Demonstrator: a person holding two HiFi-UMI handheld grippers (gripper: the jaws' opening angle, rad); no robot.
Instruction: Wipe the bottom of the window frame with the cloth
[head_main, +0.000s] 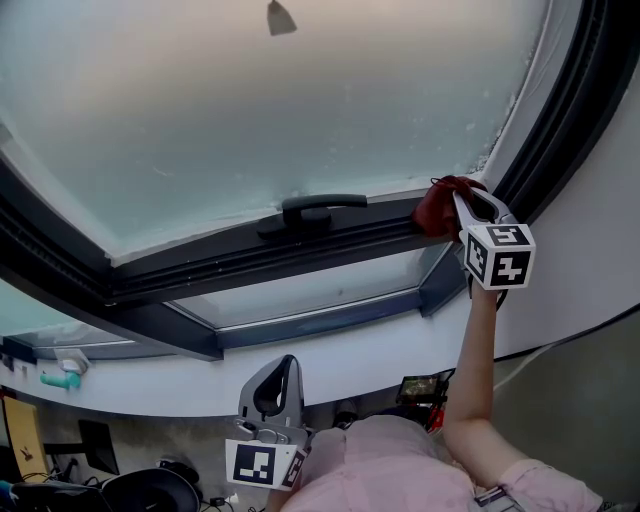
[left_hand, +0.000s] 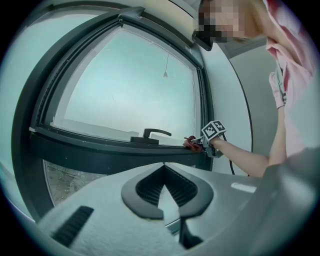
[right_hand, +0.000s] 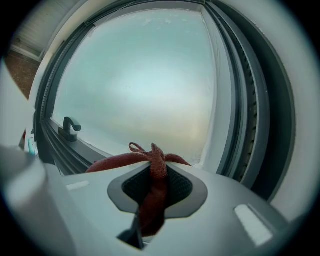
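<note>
The right gripper is reaching up to the far right corner of the window, and its 2 jaws are pinching a red cloth. In the right gripper view the cloth is running down between the dark pads, with a bunched fold spilling over the tips toward the glass. The cloth is lying against the bottom rail of the dark window frame, at its right end where the rail is meeting the upright side of the frame. It is sitting to the right of the black handle, apart from it. Above the rail, the frosted pane is filling most of the head view. The person's bare forearm is stretching up from a pink sleeve to carry that gripper. The left gripper is hanging low and near, close to the person's body and well apart from the frame and the cloth. In the left gripper view its jaws are pressing together at the tips with nothing between them, and they are pointing toward the lower part of the window.
</note>
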